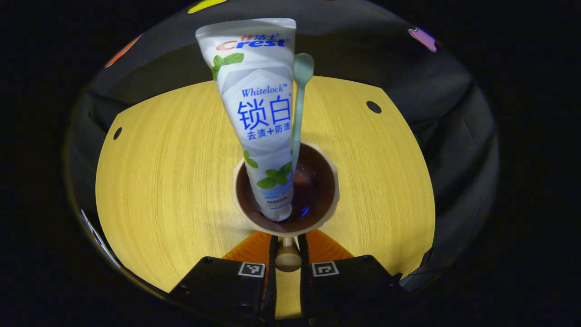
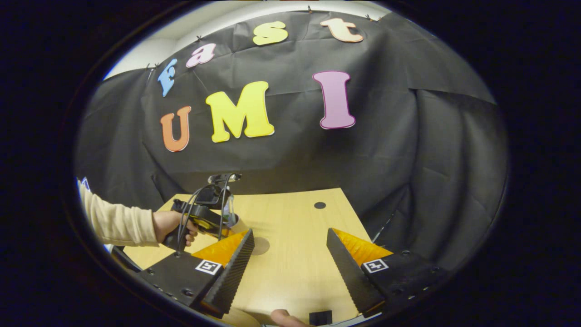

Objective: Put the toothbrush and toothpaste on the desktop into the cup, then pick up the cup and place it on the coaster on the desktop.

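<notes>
A light wooden desktop (image 1: 172, 172) is seen before black cloth. In the left gripper view, the cup (image 1: 285, 193) holds the toothpaste tube (image 1: 258, 113) and toothbrush (image 1: 300, 95), both upright; the left gripper (image 1: 288, 254) is clamped on the cup's handle (image 1: 288, 259). In the right gripper view, the right gripper (image 2: 290, 268) is held with jaws apart, and a hand (image 2: 170, 227) is seen beside the cup.

Bright overhead light, perhaps; warped edges
</notes>
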`<act>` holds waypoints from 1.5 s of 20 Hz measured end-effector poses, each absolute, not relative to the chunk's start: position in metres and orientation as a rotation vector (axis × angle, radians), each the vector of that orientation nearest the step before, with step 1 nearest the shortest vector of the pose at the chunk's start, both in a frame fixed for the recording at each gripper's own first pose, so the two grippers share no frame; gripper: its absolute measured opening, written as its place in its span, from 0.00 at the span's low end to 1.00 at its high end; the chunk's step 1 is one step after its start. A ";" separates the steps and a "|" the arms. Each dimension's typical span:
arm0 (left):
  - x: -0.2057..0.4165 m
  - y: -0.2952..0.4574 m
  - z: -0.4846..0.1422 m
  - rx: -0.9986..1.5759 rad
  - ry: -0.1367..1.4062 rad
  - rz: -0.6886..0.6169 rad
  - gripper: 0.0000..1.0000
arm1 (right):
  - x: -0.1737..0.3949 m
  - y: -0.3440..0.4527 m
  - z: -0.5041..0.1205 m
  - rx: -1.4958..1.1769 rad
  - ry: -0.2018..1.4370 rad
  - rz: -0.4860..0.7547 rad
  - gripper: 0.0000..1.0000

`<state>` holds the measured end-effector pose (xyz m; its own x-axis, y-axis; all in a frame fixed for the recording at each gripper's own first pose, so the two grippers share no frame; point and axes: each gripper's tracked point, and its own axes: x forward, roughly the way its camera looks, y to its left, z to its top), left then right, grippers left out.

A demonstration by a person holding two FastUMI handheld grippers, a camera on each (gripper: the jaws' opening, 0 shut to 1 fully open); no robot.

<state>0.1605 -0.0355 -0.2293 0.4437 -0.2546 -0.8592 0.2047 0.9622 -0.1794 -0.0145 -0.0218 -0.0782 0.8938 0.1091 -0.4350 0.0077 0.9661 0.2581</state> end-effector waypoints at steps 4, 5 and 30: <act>0.154 -0.028 -0.231 -0.014 1.091 -0.304 0.27 | -0.009 -0.042 -0.077 0.282 0.430 0.022 0.97; 0.153 -0.025 -0.232 0.003 1.096 -0.304 0.24 | -0.009 -0.046 -0.078 0.291 0.430 0.016 0.97; 0.101 0.151 0.004 -0.098 0.417 -0.150 0.84 | 0.049 0.087 -0.008 0.192 0.368 0.169 0.96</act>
<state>0.1012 0.1506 0.0042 0.9033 -0.1653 -0.3958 0.1250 0.9842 -0.1257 0.0494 0.0870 -0.0075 0.9194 0.1983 -0.3398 -0.1288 0.9678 0.2162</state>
